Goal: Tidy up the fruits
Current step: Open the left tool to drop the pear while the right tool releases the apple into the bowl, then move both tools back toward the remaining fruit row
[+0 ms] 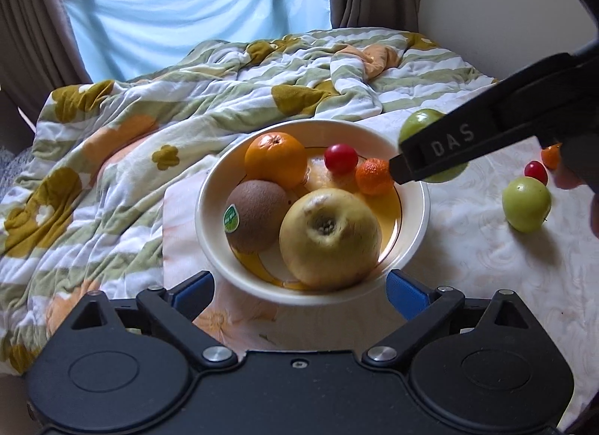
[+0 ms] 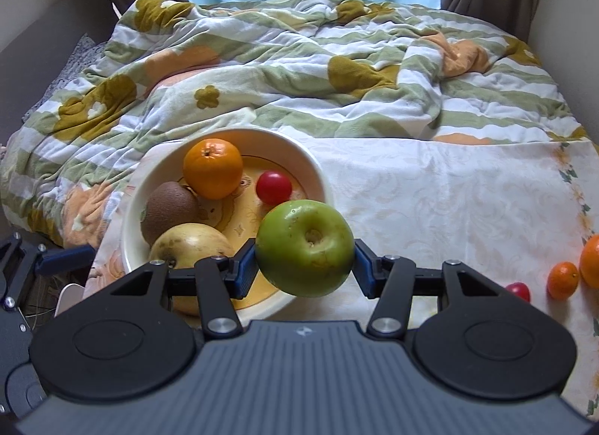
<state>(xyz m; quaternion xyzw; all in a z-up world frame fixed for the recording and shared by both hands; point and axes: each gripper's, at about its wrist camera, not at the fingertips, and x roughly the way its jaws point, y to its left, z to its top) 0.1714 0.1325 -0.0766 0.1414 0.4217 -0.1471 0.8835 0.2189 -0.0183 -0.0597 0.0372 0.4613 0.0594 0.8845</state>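
A cream bowl (image 1: pixel 209 187) (image 2: pixel 322 180) on the bed holds an orange (image 1: pixel 275 159), a kiwi (image 1: pixel 256 216), a big yellow apple (image 1: pixel 329 236), a red cherry tomato (image 1: pixel 340 158) and a small mandarin (image 1: pixel 374 176). My left gripper (image 1: pixel 301 290) stands wide open at the bowl's near rim, gripping nothing. My right gripper (image 2: pixel 304 266) is shut on a green apple (image 2: pixel 305 247) (image 1: pixel 421 122), held above the bowl's right rim. In the left wrist view the right gripper (image 1: pixel 423 157) reaches in from the right, and its black finger hides much of the apple.
On the pale cloth (image 2: pixel 430 191) right of the bowl lie a second green apple (image 1: pixel 527 204), a cherry tomato (image 2: pixel 518 290), a small mandarin (image 2: pixel 562 280) and an orange (image 2: pixel 591 260). A rumpled flowered quilt (image 2: pixel 262 71) lies behind and to the left. Curtains hang beyond.
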